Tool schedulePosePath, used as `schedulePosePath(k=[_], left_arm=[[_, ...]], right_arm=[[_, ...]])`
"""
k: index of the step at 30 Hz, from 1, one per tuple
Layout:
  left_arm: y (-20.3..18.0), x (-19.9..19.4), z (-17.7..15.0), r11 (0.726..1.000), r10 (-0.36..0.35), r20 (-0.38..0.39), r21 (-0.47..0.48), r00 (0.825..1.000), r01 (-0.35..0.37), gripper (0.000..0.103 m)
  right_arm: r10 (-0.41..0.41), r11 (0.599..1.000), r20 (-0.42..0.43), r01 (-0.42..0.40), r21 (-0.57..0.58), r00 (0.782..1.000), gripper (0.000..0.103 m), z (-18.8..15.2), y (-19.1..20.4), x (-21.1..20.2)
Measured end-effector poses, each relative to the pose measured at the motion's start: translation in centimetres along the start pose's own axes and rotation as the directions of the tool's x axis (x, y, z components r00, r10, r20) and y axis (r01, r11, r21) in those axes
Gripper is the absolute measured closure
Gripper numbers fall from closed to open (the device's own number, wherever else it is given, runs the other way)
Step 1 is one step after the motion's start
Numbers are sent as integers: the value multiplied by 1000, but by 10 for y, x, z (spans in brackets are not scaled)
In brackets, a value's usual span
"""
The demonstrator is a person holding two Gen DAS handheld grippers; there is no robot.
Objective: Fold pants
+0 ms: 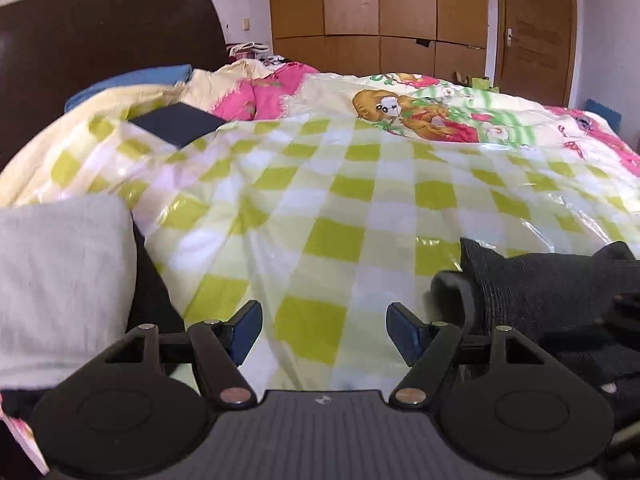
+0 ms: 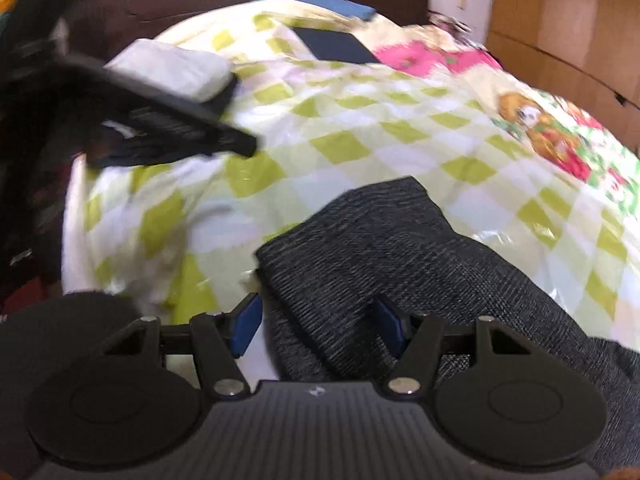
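Left view, left tool [image 1: 324, 330]: nearest the lens, blue pads spread wide, nothing between them, hovering over the sheet [image 1: 320, 208].
Left view, pants [image 1: 552, 292]: dark grey knit heap at the lower right, just beside the right pad, lying on the sheet.
Left view, towel [image 1: 60, 280]: off-white folded cloth at the left, on something dark.
Left view, box [image 1: 178, 123]: flat, dark, lying up near the head of the bed.
Left view, quilt [image 1: 420, 112]: cartoon print with pink parts, beyond the checked sheet.
Left view, room: dark headboard [image 1: 108, 28] at left, wardrobe [image 1: 380, 16] at the back.
Right view, right tool [image 2: 318, 326]: released, pads apart with pants [image 2: 400, 240] cloth lying in the gap; whether the pads touch it I cannot tell.
Right view, pants: spread from the tool out onto the green checked sheet [image 2: 360, 128], one squared end pointing away.
Right view, left tool [image 2: 180, 128]: blurred dark shape at the upper left, above the sheet.
Right view, towel [image 2: 176, 68]: behind that tool.
Right view, box [image 2: 336, 46]: farther up the bed.
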State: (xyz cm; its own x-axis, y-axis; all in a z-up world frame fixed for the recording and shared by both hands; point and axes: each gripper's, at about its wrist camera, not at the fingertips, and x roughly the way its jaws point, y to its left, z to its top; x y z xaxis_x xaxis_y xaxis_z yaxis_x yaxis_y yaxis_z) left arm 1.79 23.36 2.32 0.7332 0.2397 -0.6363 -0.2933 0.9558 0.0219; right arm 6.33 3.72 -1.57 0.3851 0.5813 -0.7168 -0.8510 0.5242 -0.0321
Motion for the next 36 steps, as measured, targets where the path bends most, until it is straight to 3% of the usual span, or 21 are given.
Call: schedulePosePath(k=[2,4,7,9,13,17,22,27,32,36], left_arm=[[3,-1,-5,1000,-10,-2,-21,1000,10,20],[6,-1,-8,999,-22,-3,-36,1000,22,20],[8,-2,-14,998,-45,-10,-39,999,45,20],[7,-3,-17,998,-61,-11,-34,998,60,21],[2,-2,-22,997,-72,-15,-19,997,72,20],[2,-5,-25,996,-84,-13,-17,996,83,20],[3,-4,-26,996,-87,-20,-25,996,86,20],[4,-7,-25,996,-90,-13,-30,996,89,20],[4,-8,-26,995,-98,-13,-27,995,98,20],[0,-6,-21,993,-112,-14,-39,994,111,20]], right_arm=[[4,999,-9,-4,42,1000,45,4,-3,3],[37,992,-17,-35,119,999,61,6,-12,2],[161,917,12,-154,368,987,71,6,-43,-1],[209,881,18,-197,430,978,71,6,-54,-1],[135,955,-17,-126,268,991,69,17,-33,0],[150,911,13,-144,386,989,70,15,-44,1],[88,962,-10,-83,259,996,80,17,-19,2],[91,965,-1,-88,246,996,91,21,-15,-6],[65,974,49,-74,213,997,93,23,-8,-20],[72,980,-5,-70,186,997,92,15,-2,6]])
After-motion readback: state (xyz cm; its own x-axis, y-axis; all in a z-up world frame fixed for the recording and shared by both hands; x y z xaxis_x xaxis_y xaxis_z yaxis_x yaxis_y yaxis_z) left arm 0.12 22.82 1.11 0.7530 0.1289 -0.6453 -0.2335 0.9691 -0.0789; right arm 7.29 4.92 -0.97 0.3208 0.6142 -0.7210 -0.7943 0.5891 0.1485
